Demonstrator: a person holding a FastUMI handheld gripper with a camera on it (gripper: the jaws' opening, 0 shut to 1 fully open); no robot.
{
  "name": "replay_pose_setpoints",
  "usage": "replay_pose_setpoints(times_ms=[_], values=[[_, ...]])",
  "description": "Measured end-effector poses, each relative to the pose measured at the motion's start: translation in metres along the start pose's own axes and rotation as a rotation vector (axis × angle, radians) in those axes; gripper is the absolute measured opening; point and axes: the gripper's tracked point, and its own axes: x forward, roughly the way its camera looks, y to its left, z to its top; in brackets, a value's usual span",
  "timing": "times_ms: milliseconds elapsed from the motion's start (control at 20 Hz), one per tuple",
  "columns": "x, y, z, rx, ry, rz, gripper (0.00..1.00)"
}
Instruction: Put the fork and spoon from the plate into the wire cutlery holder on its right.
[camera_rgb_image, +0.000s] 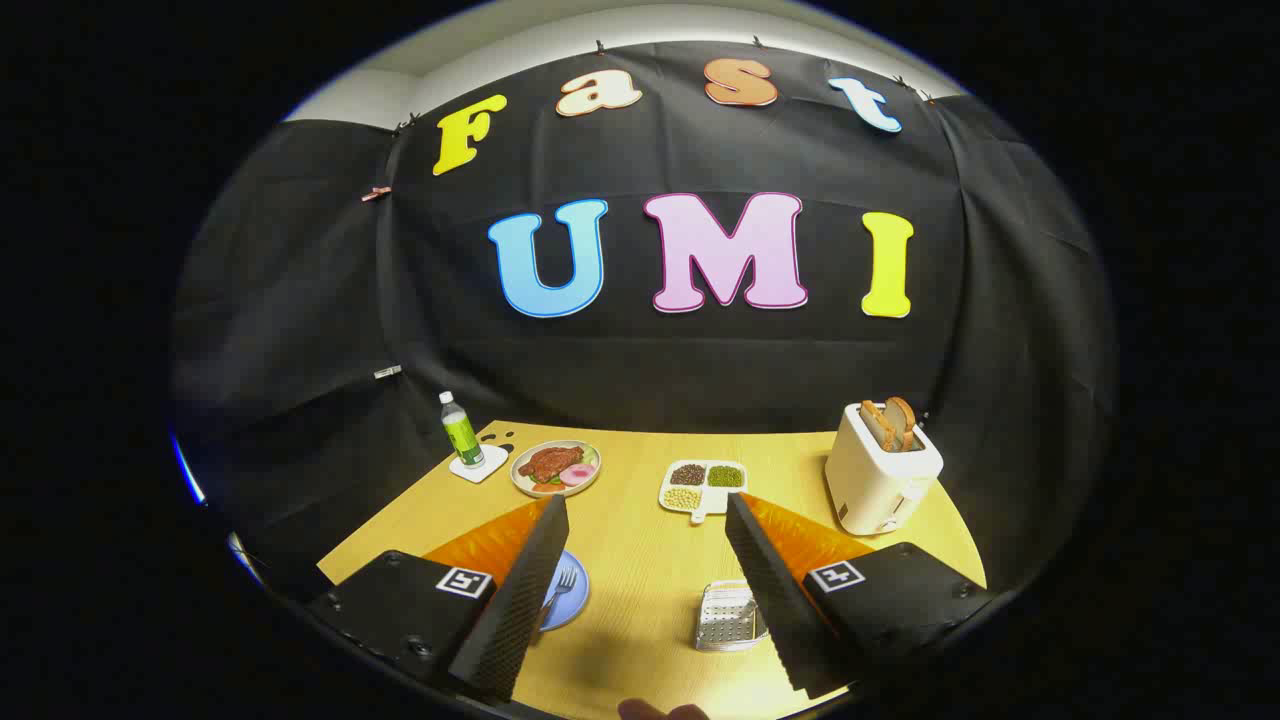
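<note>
My fingers (640, 600) gape wide, holding nothing. At nine o'clock the fork (560, 588) lies on the blue plate (572, 600); wire cutlery holder (728, 618) at three on the counter (640, 560). I judge nothing moved; spoon hidden.

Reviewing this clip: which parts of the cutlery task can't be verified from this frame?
- Spoon: cannot be made out; the left finger covers most of the blue plate, gripper view.
- Fork: tines show, handle hidden behind that finger.
- Wire cutlery holder: its right side is behind the right finger; contents too small to tell.
- Gripper: open, holding nothing.
</note>
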Motion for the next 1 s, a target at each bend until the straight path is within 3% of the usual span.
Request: replay_pose_setpoints(times_ms=[1000], values=[[0.012,0.013,-0.006,0.0,0.027,-0.021,0.99]])
